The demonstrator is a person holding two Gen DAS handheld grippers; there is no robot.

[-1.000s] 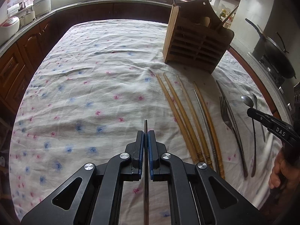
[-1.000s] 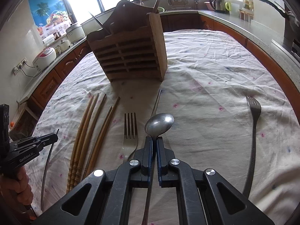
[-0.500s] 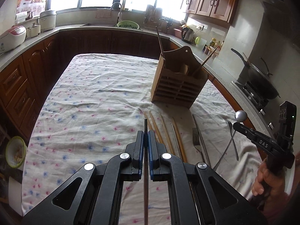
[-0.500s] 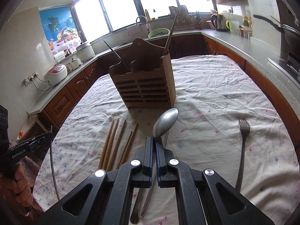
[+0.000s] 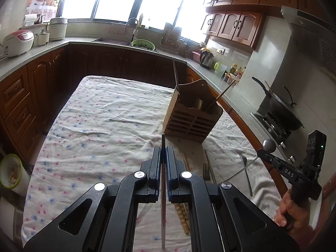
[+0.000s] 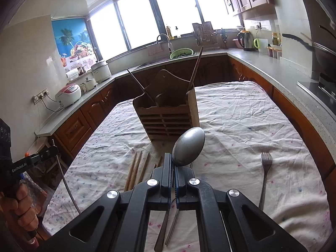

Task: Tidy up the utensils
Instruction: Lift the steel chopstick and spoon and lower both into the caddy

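My left gripper (image 5: 163, 153) is shut on a thin metal chopstick (image 5: 163, 189), held high above the table. My right gripper (image 6: 174, 163) is shut on a metal spoon (image 6: 189, 146), bowl up; it also shows in the left wrist view (image 5: 269, 145). A slatted wooden utensil holder (image 5: 192, 119) stands on the cloth-covered table (image 5: 100, 126) ahead of both grippers, with two sticks leaning in it; it shows in the right wrist view too (image 6: 168, 117). Wooden chopsticks (image 6: 135, 171), a fork (image 6: 265, 172) and other cutlery lie on the cloth below.
Kitchen counters (image 5: 42, 50) wrap around the table, with rice cookers (image 5: 17, 43) at left, a sink and green colander (image 5: 142, 44) at the back, a kettle (image 5: 206, 57) and a wok on a stove (image 5: 279, 109) at right.
Both grippers have risen well above the table with their utensils. The spoon has left the cloth. The holder now sits lower and farther in both views.
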